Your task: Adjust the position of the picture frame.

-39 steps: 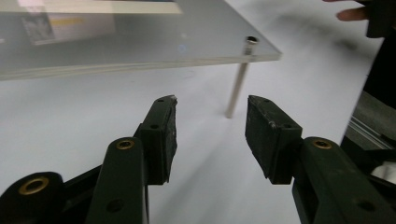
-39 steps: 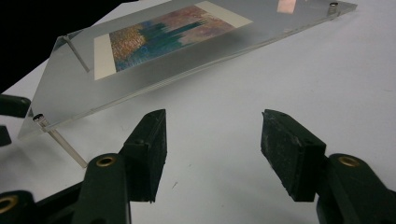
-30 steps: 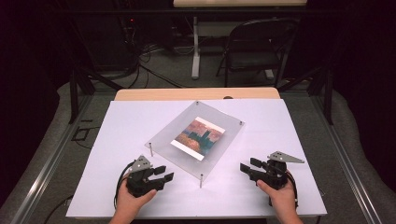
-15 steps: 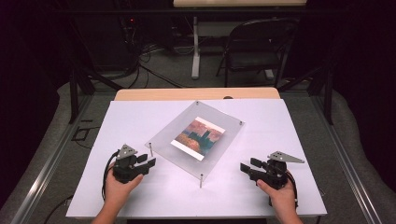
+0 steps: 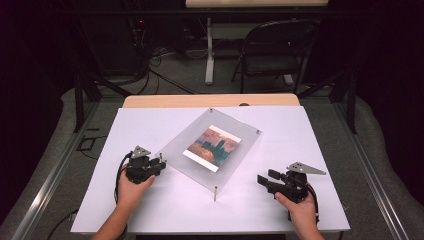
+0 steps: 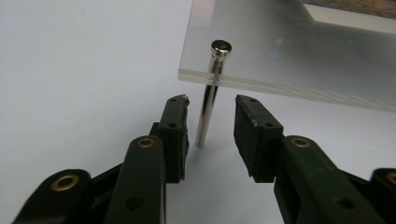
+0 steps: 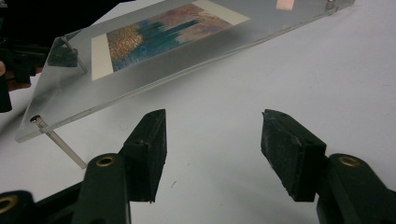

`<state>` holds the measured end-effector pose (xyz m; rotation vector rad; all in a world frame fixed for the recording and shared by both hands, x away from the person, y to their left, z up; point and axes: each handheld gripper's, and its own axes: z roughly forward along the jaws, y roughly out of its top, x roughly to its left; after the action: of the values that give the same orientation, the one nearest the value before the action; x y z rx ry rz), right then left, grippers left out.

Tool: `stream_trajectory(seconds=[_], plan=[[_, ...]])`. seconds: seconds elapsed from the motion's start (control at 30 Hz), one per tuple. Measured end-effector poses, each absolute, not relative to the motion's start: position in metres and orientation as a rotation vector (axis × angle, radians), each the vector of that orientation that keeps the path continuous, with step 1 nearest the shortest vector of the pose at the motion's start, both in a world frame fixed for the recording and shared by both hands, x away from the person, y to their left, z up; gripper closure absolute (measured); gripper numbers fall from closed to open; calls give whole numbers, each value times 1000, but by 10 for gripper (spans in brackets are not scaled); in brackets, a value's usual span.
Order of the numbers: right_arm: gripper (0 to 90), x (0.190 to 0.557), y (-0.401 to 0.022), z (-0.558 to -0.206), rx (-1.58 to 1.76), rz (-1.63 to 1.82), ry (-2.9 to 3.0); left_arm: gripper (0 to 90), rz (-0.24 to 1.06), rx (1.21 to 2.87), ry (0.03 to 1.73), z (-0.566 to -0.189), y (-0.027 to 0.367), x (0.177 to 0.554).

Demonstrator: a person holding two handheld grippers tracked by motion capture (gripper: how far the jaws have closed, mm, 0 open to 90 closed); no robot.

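A clear acrylic frame point(image 5: 242, 137) holding a colourful picture point(image 5: 212, 148) stands on thin metal pins on the white table point(image 5: 300, 130). My left gripper point(image 5: 159, 164) is at the frame's left corner. In the left gripper view its jaws point(image 6: 211, 109) stand on either side of the corner pin point(image 6: 205, 122). They have just been closing, with a small gap left on each side of the pin. My right gripper point(image 5: 266, 177) rests in a hand near the front right, open point(image 7: 212, 135) and holding nothing, pointing at the frame's near edge point(image 7: 187, 65).
The frame's near corner pin point(image 5: 215, 192) stands between the two hands. A wooden table edge point(image 5: 210, 100) runs behind the white surface. A folding chair point(image 5: 272, 50) and cables on the floor point(image 5: 165, 60) lie beyond. Metal rails point(image 5: 50, 175) flank the table.
The left hand moved left and away from the person, up to the frame's left corner, and its jaws narrowed around the pin. The right hand kept still.
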<state>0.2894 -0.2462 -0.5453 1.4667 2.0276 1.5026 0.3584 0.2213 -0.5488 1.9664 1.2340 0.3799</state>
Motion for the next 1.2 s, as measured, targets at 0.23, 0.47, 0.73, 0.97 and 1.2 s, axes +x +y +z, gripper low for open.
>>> stream_trajectory(seconds=[0.23,0.47,0.73,0.97,1.2], plan=[[407,289,-243,-546,1445,1512,2048,757,385,1971,1211,-553,217,364],[434,286,-232,-544,1358,1490,2132,833,379,1940,1223,-556,220,366],[512,282,-213,-546,1291,1494,2232,847,358,1961,1226,-553,219,367],[569,277,-187,-551,1186,1468,2370,848,344,1957,1224,-543,217,363],[619,272,-167,-556,1116,1508,2454,847,301,1961,1222,-532,214,354]])
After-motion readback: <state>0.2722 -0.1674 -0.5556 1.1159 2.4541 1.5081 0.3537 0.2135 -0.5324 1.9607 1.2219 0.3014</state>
